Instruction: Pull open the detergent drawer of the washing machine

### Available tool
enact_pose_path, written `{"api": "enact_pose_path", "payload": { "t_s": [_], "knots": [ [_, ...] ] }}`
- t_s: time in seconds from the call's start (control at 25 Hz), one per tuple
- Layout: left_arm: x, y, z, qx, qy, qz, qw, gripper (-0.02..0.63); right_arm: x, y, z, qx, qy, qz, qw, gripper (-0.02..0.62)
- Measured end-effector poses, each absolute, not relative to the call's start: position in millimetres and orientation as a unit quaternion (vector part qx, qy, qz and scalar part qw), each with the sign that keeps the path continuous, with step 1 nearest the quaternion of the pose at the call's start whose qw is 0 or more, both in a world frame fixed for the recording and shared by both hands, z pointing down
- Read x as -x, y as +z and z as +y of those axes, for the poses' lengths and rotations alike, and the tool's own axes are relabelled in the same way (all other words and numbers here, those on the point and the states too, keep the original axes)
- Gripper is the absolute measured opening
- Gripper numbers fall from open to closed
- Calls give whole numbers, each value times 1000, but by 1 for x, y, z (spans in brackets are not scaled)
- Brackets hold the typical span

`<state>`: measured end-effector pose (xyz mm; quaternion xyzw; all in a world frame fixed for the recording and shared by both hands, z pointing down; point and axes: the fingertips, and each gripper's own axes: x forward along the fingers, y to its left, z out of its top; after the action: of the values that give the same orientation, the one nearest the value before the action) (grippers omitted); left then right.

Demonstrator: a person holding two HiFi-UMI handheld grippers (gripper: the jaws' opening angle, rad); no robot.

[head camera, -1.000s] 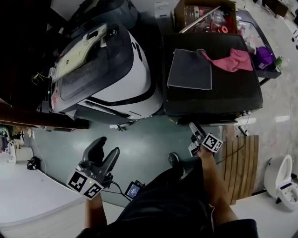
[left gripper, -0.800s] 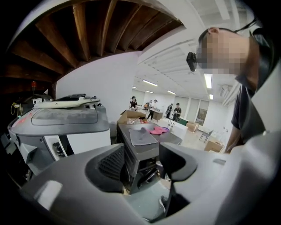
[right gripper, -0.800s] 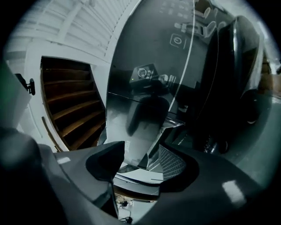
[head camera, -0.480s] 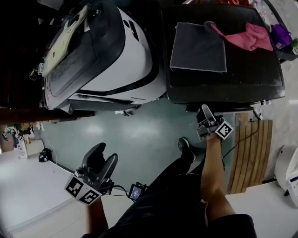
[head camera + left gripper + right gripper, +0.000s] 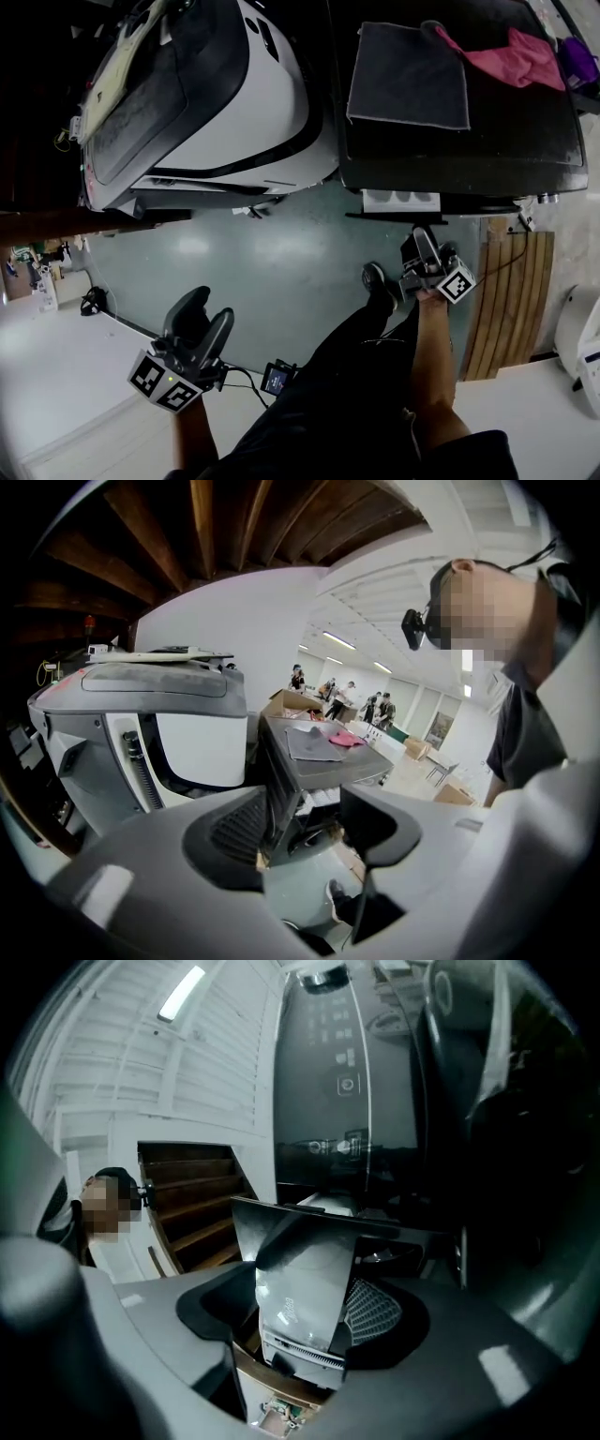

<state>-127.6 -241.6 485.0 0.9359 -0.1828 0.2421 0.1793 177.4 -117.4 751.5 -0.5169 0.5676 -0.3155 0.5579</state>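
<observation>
The dark washing machine (image 5: 450, 150) stands at the upper right of the head view. Its detergent drawer (image 5: 400, 200) sticks out of the front, showing white compartments. My right gripper (image 5: 422, 246) is just in front of the drawer, pointing at it. In the right gripper view the drawer's grey front (image 5: 305, 1279) fills the gap between the jaws of the right gripper (image 5: 300, 1321). The jaws are wide and closing slightly, and the ribbed pad (image 5: 375, 1312) stands free of the drawer. My left gripper (image 5: 202, 319) hangs open over the floor, nothing between its jaws (image 5: 305, 832).
A white-and-black machine (image 5: 262, 103) stands left of the washer. A grey cloth (image 5: 408, 75) and a pink cloth (image 5: 525, 56) lie on the washer's top. A wooden slat mat (image 5: 516, 291) is on the floor at right. The person's shoe (image 5: 378, 281) and a small screen device (image 5: 277, 378) sit below.
The drawer has come out of the washer's front. My right gripper has drawn back toward the person with it. My left gripper has sunk a little.
</observation>
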Motion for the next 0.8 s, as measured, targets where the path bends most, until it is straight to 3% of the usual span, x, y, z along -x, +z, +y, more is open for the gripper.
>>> {"api": "enact_pose_path", "payload": {
  "t_s": [0.2, 0.56, 0.8],
  "knots": [
    [121, 486, -245, -936, 237, -182, 185, 276, -128, 736, -51, 498, -359, 570, 546, 291],
    [90, 473, -245, -946, 216, -168, 174, 276, -127, 742, -43, 495, -408, 576, 507, 258],
    [95, 451, -255, -952, 184, -176, 167, 276, -123, 744, -51, 516, -453, 584, 434, 284]
  ]
}}
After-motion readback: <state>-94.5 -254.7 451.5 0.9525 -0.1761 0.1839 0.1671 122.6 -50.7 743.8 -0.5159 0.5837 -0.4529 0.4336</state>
